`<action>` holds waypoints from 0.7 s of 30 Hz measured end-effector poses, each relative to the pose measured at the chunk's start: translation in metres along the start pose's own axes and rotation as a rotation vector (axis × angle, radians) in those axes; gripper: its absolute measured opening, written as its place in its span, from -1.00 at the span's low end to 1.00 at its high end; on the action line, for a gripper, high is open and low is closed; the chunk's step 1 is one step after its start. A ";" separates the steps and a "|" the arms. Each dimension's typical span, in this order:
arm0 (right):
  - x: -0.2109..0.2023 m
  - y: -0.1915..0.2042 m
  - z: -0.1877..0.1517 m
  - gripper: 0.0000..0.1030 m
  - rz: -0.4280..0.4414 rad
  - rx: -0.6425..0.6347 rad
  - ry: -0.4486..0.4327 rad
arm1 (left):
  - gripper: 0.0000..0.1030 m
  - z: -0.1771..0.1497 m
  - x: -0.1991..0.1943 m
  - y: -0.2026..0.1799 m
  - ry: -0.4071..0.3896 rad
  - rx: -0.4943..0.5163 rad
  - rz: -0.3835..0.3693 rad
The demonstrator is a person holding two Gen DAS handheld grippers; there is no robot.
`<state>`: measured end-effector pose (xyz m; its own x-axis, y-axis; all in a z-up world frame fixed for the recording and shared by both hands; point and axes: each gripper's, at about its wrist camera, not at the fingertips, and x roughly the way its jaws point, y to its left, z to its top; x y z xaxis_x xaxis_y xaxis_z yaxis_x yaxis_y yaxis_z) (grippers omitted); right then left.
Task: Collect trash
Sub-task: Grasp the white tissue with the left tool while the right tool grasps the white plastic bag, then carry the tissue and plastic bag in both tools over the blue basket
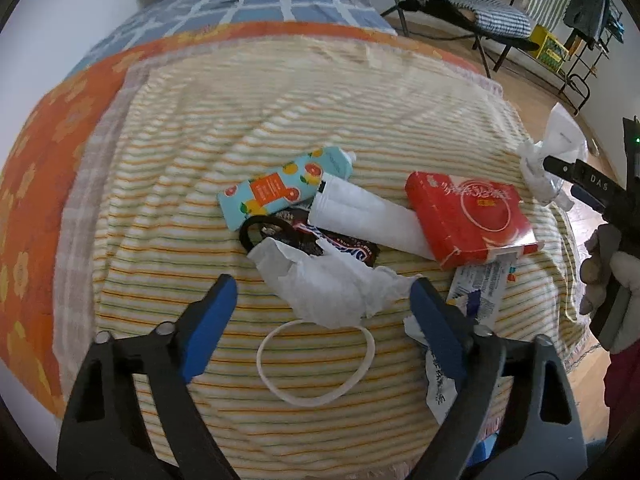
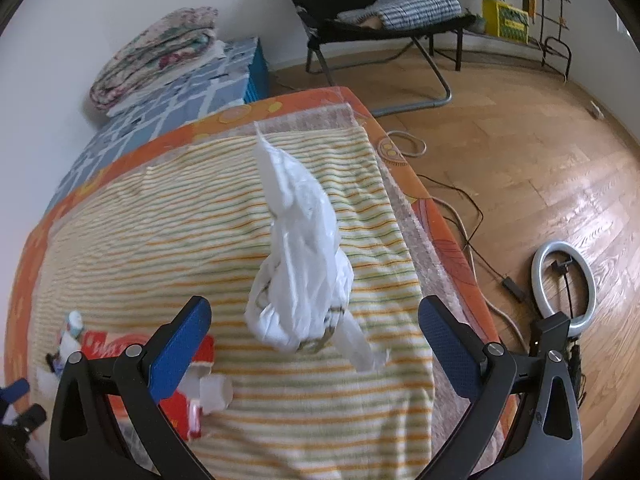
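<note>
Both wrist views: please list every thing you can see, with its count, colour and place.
striped blanket: 1, cream and orange, covers the bed
crumpled tissue: 1, white, between the left claw's fingers
red box: 1, red, right of the pile
fruit-print carton: 1, light blue, back left of the pile
paper cup: 1, white, on its side beside the red box
candy wrapper: 1, dark brown, under the tissue
ring band: 1, white, nearest the camera
plastic bag: 1, white, ahead of the right claw
folding chair: 1, black, by the wall
ring light: 1, white, on the floor
left claw: 1, blue pads, open
right claw: 1, blue pads, open
</note>
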<state>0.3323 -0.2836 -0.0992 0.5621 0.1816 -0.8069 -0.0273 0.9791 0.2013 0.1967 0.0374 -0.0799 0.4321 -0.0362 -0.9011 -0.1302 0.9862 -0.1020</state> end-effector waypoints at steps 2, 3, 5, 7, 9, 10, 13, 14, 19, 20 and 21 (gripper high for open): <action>0.006 0.000 0.002 0.99 -0.006 0.002 0.004 | 0.53 0.001 0.006 0.001 0.017 -0.004 -0.007; 0.009 0.000 0.002 0.99 -0.008 0.002 0.005 | 0.50 0.001 0.007 0.001 0.020 -0.003 -0.008; 0.013 0.001 0.003 0.99 -0.015 -0.007 0.008 | 0.37 0.001 0.008 0.001 0.020 0.001 -0.009; 0.016 0.003 0.003 0.99 -0.027 -0.019 0.011 | 0.22 0.001 0.008 0.002 0.022 -0.004 -0.014; 0.019 0.003 0.004 0.89 -0.038 -0.022 0.012 | 0.11 0.002 0.008 0.003 0.021 -0.008 -0.016; 0.020 0.002 0.004 0.77 -0.039 -0.017 0.011 | 0.07 0.003 0.008 0.003 0.019 -0.007 -0.013; 0.024 -0.003 0.004 0.43 -0.028 0.005 0.035 | -0.17 0.004 0.008 0.003 0.015 0.000 -0.010; 0.025 -0.004 0.004 0.35 -0.024 0.008 0.041 | -0.19 0.004 0.008 0.004 0.012 -0.001 -0.011; 0.025 -0.002 0.003 -0.18 0.016 0.005 0.051 | -0.34 0.005 0.004 0.008 -0.005 -0.010 -0.014; 0.024 -0.001 0.003 -0.19 0.011 0.000 0.045 | -0.36 0.005 0.002 0.010 -0.014 -0.016 -0.011; 0.021 0.000 0.002 -0.21 0.004 -0.008 0.038 | -0.41 0.005 0.001 0.012 -0.018 -0.020 -0.011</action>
<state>0.3464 -0.2794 -0.1151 0.5301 0.1890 -0.8266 -0.0367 0.9790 0.2003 0.2000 0.0501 -0.0801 0.4500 -0.0438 -0.8920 -0.1431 0.9824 -0.1204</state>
